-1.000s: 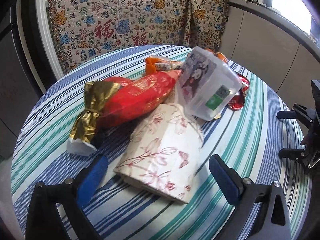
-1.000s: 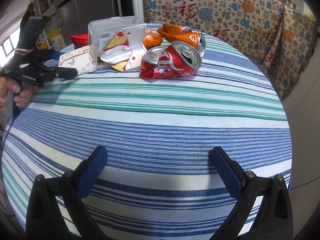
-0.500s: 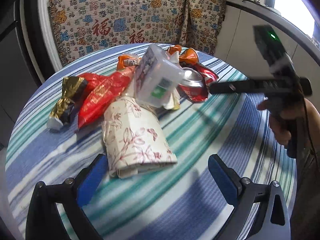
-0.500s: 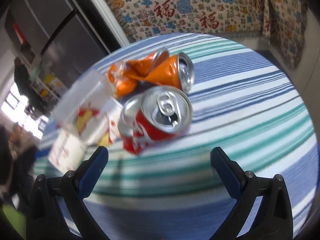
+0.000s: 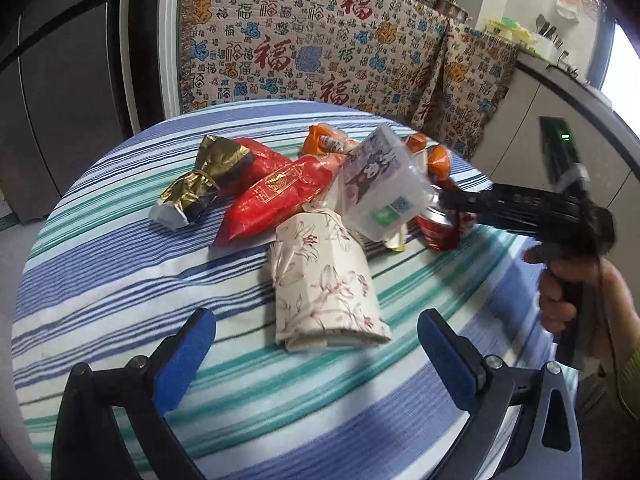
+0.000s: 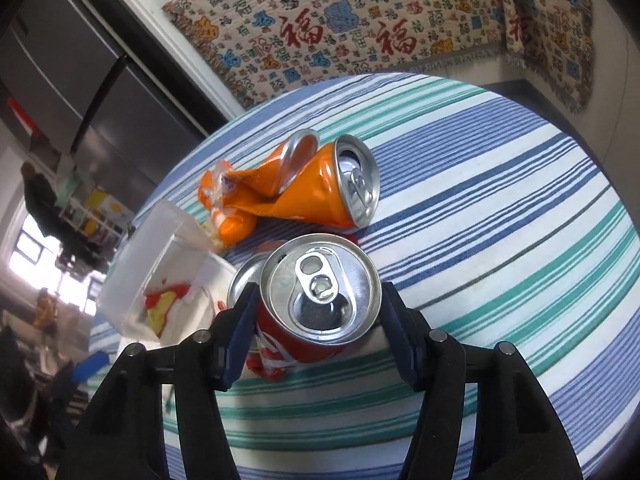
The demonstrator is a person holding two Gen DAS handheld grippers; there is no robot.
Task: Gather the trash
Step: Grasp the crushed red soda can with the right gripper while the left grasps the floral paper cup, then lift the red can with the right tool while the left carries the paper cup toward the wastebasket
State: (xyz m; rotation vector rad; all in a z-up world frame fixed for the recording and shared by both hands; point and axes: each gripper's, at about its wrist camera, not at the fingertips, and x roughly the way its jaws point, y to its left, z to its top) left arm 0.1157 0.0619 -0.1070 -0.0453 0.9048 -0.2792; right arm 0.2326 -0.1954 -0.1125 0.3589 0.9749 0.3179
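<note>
A pile of trash lies on the round striped table (image 5: 120,280). In the right wrist view a dented red can (image 6: 320,292) sits between the fingers of my right gripper (image 6: 318,300). Its jaws are closing, and both blue pads touch the can's sides. A crushed orange can (image 6: 320,196) lies just beyond. My left gripper (image 5: 316,344) is open above the cloth, with a floral tissue pack (image 5: 324,280) just ahead of its fingers. There I also see the right gripper (image 5: 452,200), held by a hand, reaching to the red can (image 5: 440,232).
A clear plastic box (image 5: 384,192) leans on the pile, next to a red snack bag (image 5: 276,196) and a gold wrapper (image 5: 200,184). A patterned blanket (image 5: 320,40) hangs behind the table. Dark cabinet doors stand at the left, a counter at the right.
My right gripper moved in on the red can and its jaws narrowed around it. In the left wrist view the pile shifted and the right gripper reached further into it.
</note>
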